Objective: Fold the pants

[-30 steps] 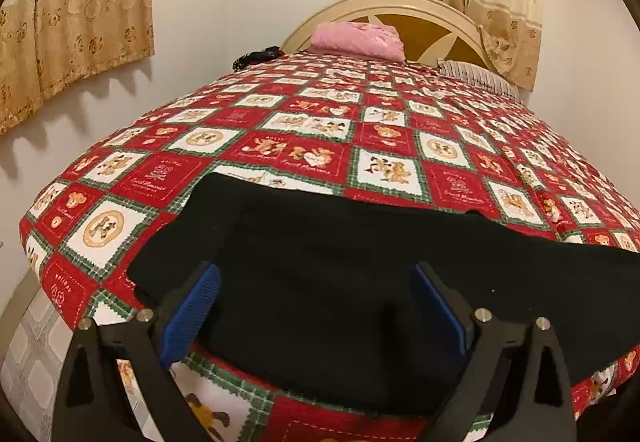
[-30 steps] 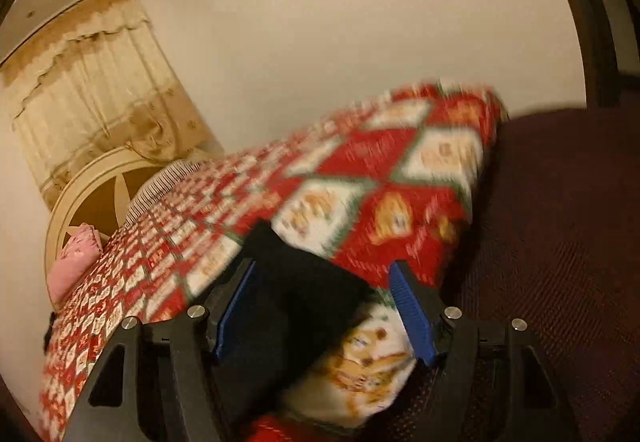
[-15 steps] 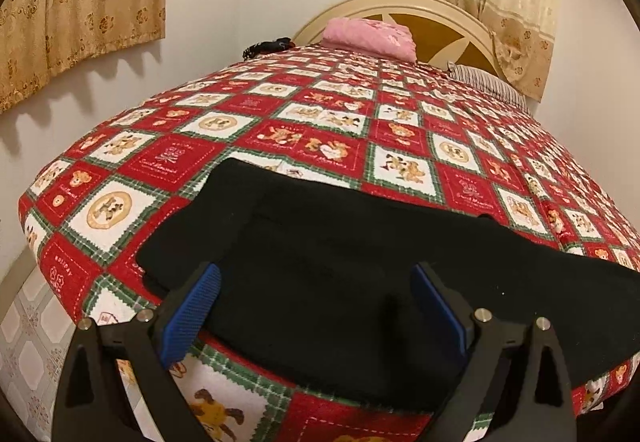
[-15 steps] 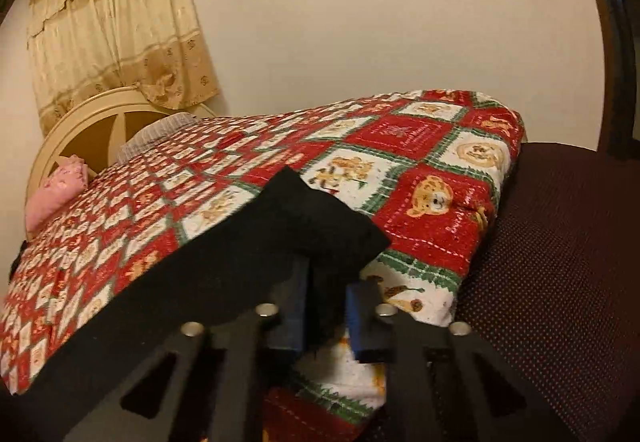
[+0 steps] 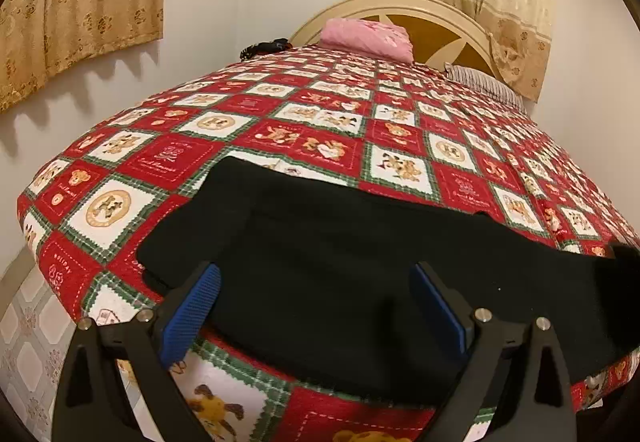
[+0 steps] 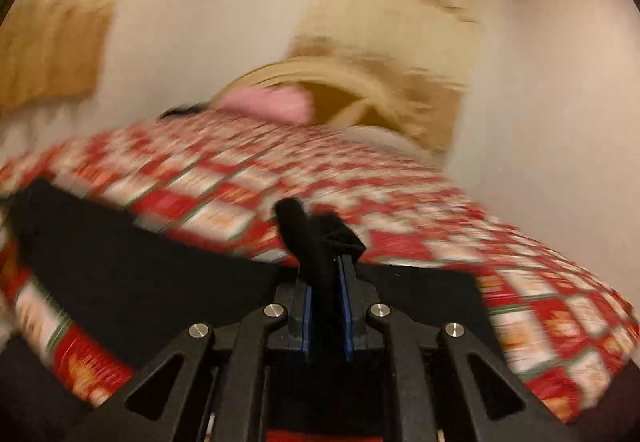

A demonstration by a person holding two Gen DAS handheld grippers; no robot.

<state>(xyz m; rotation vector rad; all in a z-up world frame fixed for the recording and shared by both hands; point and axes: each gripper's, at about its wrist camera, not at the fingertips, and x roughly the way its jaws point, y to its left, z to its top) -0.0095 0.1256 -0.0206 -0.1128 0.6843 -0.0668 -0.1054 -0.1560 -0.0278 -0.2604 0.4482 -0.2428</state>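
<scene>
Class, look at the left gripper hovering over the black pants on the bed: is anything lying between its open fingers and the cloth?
Nothing visible does. The left gripper is open just above the pants, which lie flat on the quilt. The pink pillow sits far off by the headboard.

Both cameras sit low at the foot of the bed (image 5: 320,122), close to the black pants (image 5: 340,262), looking toward the headboard (image 6: 320,70). Both views show these.

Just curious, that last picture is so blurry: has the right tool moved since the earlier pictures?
Yes. The right tool, clamped on the black pants, has swung leftward: the headboard, earlier far left in its view, is now central.
</scene>
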